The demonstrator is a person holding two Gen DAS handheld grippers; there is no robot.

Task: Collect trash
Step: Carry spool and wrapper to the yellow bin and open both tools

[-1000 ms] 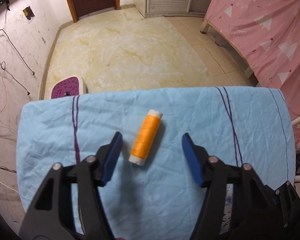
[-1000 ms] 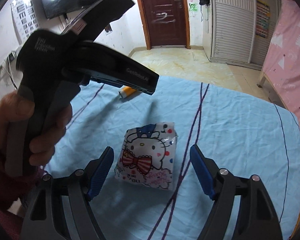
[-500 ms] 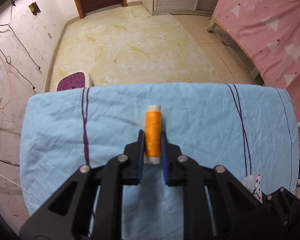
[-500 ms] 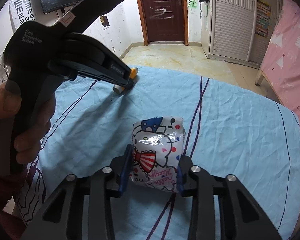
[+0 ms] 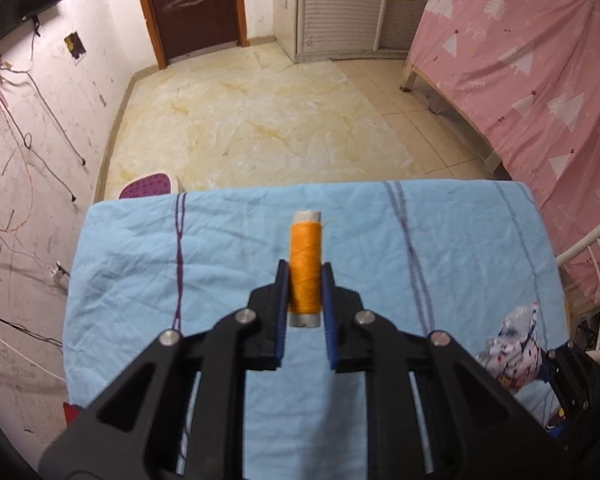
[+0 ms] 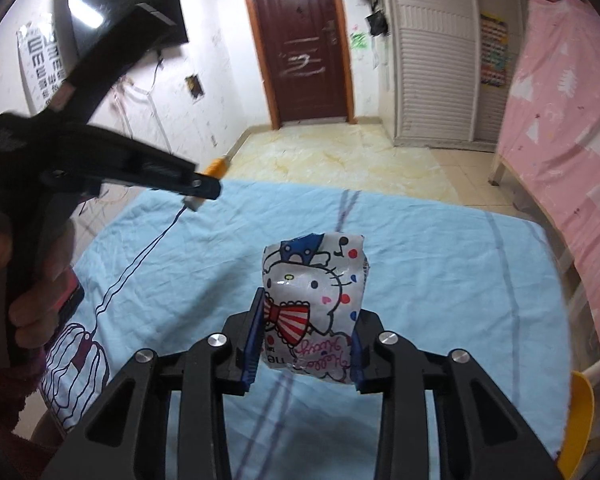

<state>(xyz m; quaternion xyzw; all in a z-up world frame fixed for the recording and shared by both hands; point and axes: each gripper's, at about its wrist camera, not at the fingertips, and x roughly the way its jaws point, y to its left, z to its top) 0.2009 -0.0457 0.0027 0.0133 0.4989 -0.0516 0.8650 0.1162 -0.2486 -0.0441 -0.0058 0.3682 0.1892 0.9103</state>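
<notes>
My left gripper (image 5: 305, 280) is shut on an orange thread spool (image 5: 305, 268) with white ends, held above the light blue tablecloth (image 5: 220, 264). The spool's orange tip also shows in the right wrist view (image 6: 215, 169), past the left gripper's fingers (image 6: 204, 187). My right gripper (image 6: 306, 320) is shut on a white Hello Kitty tissue pack (image 6: 314, 292) and holds it above the cloth (image 6: 440, 280). The pack also shows at the lower right of the left wrist view (image 5: 512, 344).
A purple and white footstool (image 5: 150, 186) sits on the floor beyond the table's far left corner. A pink-covered bed (image 5: 532, 80) stands to the right. A white chair frame (image 5: 592, 256) is by the table's right edge. A yellow object (image 6: 578, 420) shows at the lower right.
Both grippers closed on their objects, the left on the spool and the right on the tissue pack, then lifted them off the cloth.
</notes>
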